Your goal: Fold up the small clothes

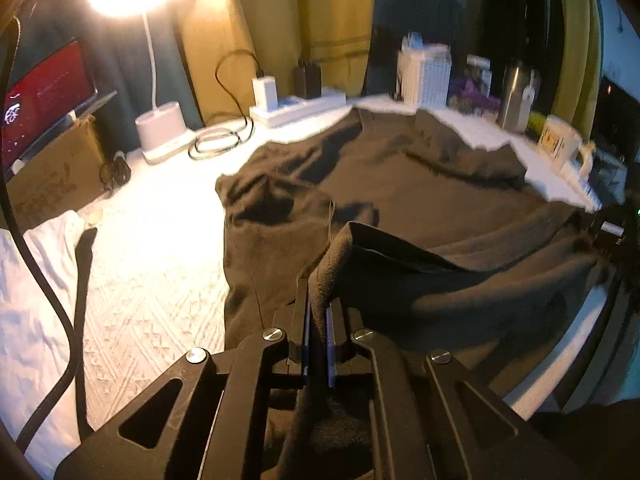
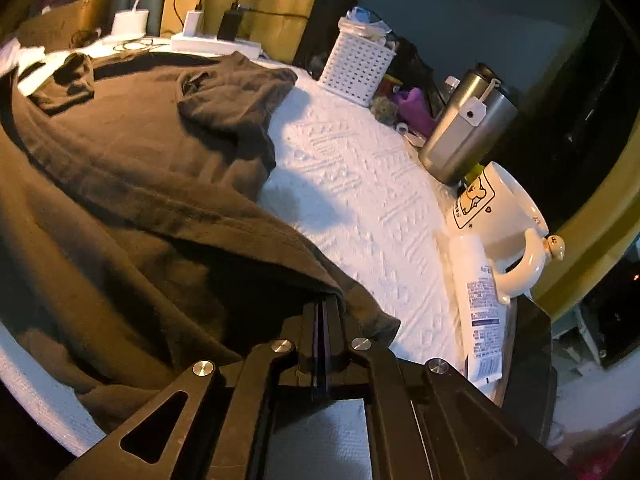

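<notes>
Fabric of the dark brown garment (image 1: 400, 184) is pinched in the left gripper (image 1: 318, 304), its jaws narrow on a raised fold at the near edge. Right gripper (image 2: 326, 312) is clamped on the garment's near right hem. Beyond them the garment spreads across the white textured cloth (image 2: 360, 184), with a mug (image 2: 500, 208) and steel tumbler (image 2: 464, 128) at the far right.
</notes>
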The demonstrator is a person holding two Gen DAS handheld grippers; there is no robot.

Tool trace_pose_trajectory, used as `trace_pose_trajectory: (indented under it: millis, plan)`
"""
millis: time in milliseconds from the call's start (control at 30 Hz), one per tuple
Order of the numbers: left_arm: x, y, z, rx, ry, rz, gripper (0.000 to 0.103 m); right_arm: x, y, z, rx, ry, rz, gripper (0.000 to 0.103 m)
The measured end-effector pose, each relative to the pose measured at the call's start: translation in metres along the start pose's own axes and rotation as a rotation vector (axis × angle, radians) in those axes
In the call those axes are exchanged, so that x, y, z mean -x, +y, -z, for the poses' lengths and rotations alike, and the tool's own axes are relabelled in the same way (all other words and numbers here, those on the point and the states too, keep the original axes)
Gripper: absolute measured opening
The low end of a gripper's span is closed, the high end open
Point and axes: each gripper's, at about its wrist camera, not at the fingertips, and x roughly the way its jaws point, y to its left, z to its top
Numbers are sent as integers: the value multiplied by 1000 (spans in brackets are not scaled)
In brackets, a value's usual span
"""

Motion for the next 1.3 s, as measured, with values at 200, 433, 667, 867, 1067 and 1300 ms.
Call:
trace_pose_trajectory:
  millis: [200,433,667,867,1067,1300]
  plan:
    - [-12,-1,10,18,47,6,4,6,-17,5,-73,18,-37,2]
    - [-14,-2,9,0,52,13,4,26,-29,22,-197,1,-81,3]
    - [-17,-10,11,-27,62,31,4,23,-29,28,-223,6,-33,3]
    - [-16,-6,13,-15,60,19,4,21,-33,33,-213,40,47,3]
    - [-16,-7,14,-21,59,23,4,21,-39,42,-247,3,73,15]
    - [-16,-5,16,-14,58,27,4,18,-69,54,-390,40,82,79]
